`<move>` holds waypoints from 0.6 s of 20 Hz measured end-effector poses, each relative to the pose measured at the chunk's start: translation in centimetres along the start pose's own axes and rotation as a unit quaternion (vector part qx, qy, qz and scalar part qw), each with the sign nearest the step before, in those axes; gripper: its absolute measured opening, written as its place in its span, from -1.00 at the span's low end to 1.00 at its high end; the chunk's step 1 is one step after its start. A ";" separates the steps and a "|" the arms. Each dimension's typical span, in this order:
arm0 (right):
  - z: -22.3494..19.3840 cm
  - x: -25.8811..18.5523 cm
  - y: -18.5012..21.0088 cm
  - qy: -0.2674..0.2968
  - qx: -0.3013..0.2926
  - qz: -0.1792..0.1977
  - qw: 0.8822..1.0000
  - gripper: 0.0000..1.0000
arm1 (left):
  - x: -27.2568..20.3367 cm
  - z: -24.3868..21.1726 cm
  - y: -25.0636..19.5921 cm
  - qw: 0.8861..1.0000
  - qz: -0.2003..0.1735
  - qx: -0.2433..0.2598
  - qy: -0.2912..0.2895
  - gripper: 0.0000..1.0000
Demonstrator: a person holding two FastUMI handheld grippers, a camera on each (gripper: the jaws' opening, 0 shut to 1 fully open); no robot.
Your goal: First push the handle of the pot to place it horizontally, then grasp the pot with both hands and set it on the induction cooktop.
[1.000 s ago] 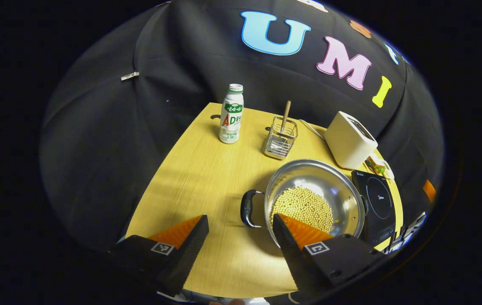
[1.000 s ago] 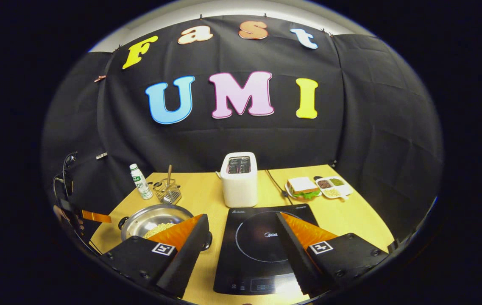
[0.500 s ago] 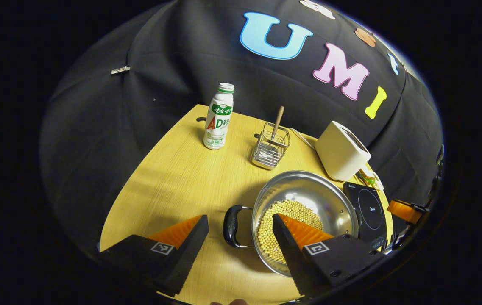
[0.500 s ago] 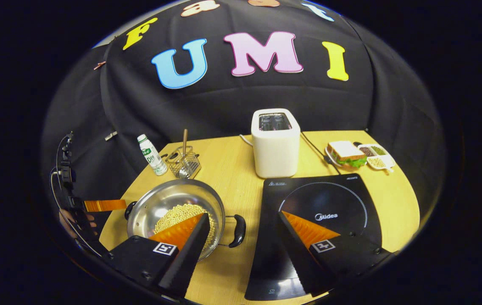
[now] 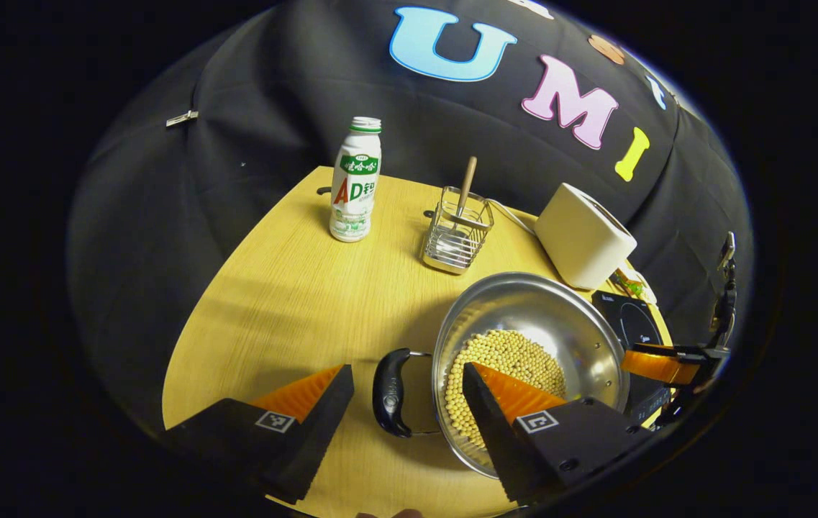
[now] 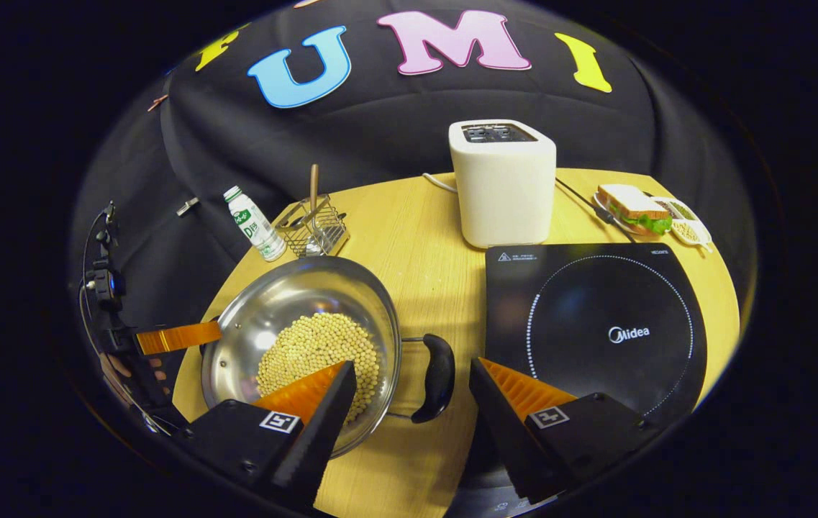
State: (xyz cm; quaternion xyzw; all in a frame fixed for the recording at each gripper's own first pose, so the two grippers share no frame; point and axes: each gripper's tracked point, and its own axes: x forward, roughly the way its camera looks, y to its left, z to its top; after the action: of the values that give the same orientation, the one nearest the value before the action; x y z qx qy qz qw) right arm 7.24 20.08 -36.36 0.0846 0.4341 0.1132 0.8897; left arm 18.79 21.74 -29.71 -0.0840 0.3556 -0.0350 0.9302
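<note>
We have both tools out over the pot (image 6: 304, 338) now, one at each handle, and that placement makes sense: the two black loop handles sit on opposite sides of the rim, lined up roughly side to side across the tabletop (image 5: 286, 302), so the push step looks done to us and the two-handed grasp is what's in hand.

In the left gripper view the left tool (image 5: 409, 399) is spread wide, its fingers straddling the left handle (image 5: 388, 392) without touching it; the handle sits in the gap, the inner finger reaching over the rim above the soybeans (image 5: 506, 360). In the right gripper view the right tool (image 6: 412, 396) is just as wide, with the right handle (image 6: 436, 375) in its gap, apart from both fingers. Neither tool holds anything.

The pot stands on the tabletop, at 9 o'clock from the induction cooktop (image 6: 596, 324) in the right gripper view, just beside it but not on it. We judge the carry is short, though the loose beans call for a level lift.

Around it: the toaster (image 6: 502, 183) stands at 12 o'clock from the cooktop, close to its far edge, with a cord running behind. The wire caddy (image 6: 311, 226) with its wooden-handled utensil sits at 12 o'clock from the pot, near its rim, and the bottle (image 6: 254, 223) is just beyond. A sandwich plate (image 6: 635, 212) lies at 1 o'clock, well apart. The cooktop surface looks bare, so nothing blocks the landing.
</note>
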 end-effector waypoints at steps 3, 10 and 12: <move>-0.4 1.1 0.5 0.009 0.011 0.007 1.000 0.94 | 0.9 -0.5 -0.2 1.000 -0.008 -0.002 0.010 0.92; -1.1 2.9 0.1 0.029 0.030 -0.001 0.999 0.71 | 3.1 -1.7 -0.7 0.999 -0.032 0.004 0.044 0.89; -1.0 3.2 -0.5 0.030 0.038 -0.007 0.999 0.41 | 3.6 -2.1 -0.7 0.998 -0.035 0.002 0.056 0.80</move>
State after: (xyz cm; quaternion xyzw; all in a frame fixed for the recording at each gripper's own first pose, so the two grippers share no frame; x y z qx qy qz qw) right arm 8.45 20.58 -39.53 0.1119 0.4655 0.0926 0.8730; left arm 20.08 20.32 -33.47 -0.0927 0.4035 -0.0728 0.9073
